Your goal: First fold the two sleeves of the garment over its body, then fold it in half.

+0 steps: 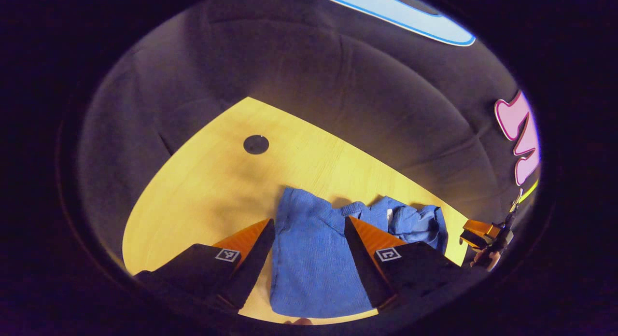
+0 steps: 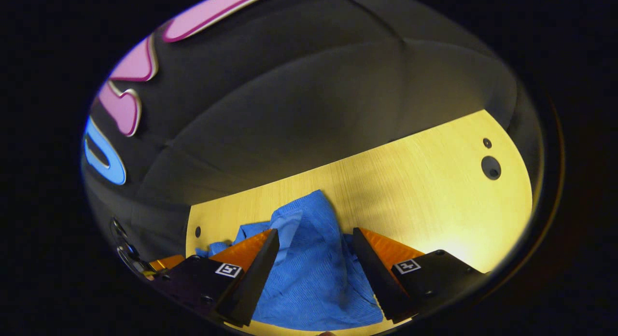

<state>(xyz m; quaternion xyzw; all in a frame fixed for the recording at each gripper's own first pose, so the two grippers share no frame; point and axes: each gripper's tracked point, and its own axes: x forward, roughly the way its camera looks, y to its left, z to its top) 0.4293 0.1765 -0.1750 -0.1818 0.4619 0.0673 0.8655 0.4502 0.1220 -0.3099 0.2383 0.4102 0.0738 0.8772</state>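
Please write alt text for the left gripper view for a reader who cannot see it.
A rumpled blue garment lies on a yellow wooden table, with the left tool open above it, one finger on each side. The other tool sits at the far right edge.

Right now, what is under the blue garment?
The blue garment lies bunched on the yellow wooden table, whose bare top shows all around it. Whatever is beneath the cloth itself is covered and cannot be seen.

In the left gripper view the garment (image 1: 314, 259) lies on the table (image 1: 203, 191) between the left gripper (image 1: 309, 230) fingers, the other gripper (image 1: 475, 232) to its right; in the right gripper view the right gripper (image 2: 316, 239) straddles the bunched cloth.
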